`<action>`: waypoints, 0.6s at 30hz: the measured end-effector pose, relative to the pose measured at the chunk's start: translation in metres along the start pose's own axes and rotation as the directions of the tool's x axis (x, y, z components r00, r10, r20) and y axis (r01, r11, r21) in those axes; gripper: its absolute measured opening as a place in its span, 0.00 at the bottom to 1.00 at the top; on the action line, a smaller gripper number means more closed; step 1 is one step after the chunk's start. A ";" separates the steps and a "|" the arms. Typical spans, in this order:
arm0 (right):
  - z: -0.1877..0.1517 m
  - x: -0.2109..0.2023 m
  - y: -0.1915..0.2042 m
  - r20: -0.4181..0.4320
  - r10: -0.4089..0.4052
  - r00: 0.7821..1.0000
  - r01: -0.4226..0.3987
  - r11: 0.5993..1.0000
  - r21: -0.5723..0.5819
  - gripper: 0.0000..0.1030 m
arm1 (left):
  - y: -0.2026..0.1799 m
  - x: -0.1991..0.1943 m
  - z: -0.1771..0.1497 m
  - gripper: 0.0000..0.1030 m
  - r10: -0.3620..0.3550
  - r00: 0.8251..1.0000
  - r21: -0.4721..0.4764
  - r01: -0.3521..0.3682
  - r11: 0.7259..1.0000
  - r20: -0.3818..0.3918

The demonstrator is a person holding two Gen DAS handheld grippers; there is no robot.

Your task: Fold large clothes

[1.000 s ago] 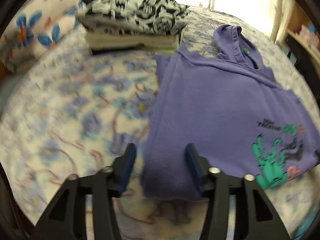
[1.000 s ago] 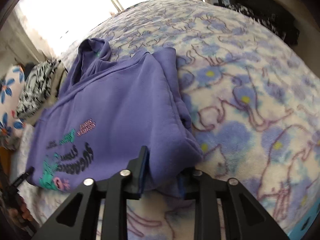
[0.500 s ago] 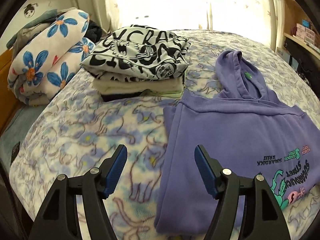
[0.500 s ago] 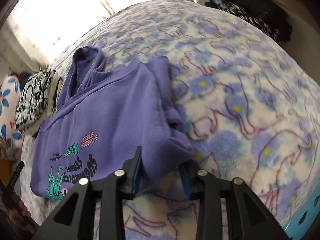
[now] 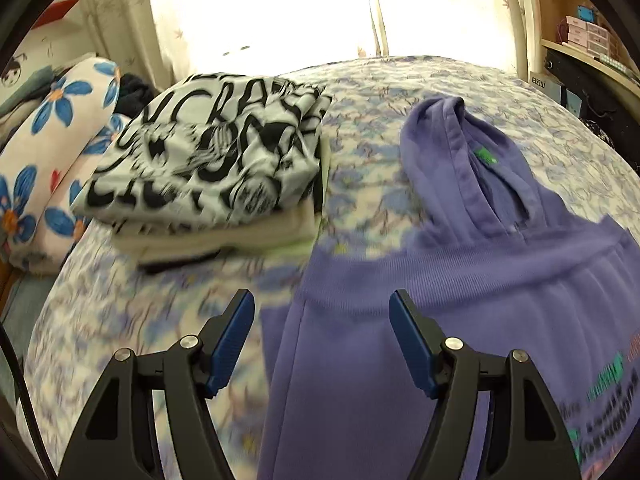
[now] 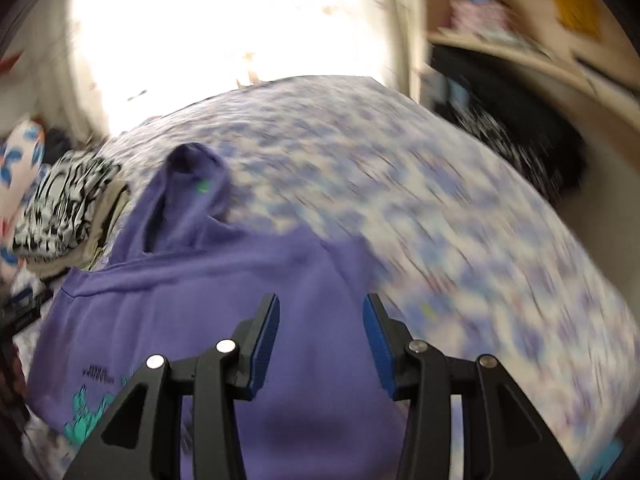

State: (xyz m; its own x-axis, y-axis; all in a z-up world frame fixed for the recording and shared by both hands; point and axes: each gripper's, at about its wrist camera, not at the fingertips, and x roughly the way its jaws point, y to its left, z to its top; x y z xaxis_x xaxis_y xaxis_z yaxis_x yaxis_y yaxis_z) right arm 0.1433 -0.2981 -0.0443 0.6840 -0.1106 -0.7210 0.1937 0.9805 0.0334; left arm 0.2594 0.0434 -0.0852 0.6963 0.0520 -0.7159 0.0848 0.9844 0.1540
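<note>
A: Item one, the bed [image 5: 400, 92], patterned blanket. What lies on it?

B: Item two, purple hoodie [image 5: 460, 320], flat near the bed's front edge, sides already turned in, hood [image 5: 452, 152] stretched toward the far window edge. Item three, stack of folded clothes [image 5: 212, 176] near the bed's left edge, just beside the hoodie's shoulder.

A: And the tools?

B: Left tool [image 5: 322, 340]: released, blue pads wide, nothing between them. Right tool [image 6: 320, 340]: also let go, its jaws narrower. Both have just been opening; a second ago each straddled a lower corner of the hoodie, and both have since moved on to hover over its shoulders.

A: Meaning?

B: Likely one fold set down; the hood probably comes next.
</note>
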 end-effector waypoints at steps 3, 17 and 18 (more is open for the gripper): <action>0.019 0.044 0.027 -0.023 0.039 0.999 -0.040 0.998 -0.038 0.39 | 0.002 0.027 0.014 0.66 0.011 1.000 -0.006 -0.011 1.000 -0.010; 0.016 0.128 -0.011 -0.129 -0.016 0.992 0.011 0.999 -0.042 0.00 | 0.050 0.103 -0.009 0.79 -0.098 0.982 -0.153 0.073 0.986 -0.160; 0.016 0.129 -0.009 -0.135 -0.020 0.991 0.013 0.998 -0.055 0.00 | 0.049 0.103 -0.009 0.79 -0.095 0.983 -0.149 0.071 0.986 -0.159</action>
State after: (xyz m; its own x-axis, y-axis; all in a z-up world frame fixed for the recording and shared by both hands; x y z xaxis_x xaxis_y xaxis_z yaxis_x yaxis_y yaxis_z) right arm 0.2409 -0.3239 -0.1260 0.5788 -0.1072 -0.8084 0.1634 0.9865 -0.0139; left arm 0.3293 0.0988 -0.1576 0.5626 -0.0156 -0.8266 0.0271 0.9996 -0.0005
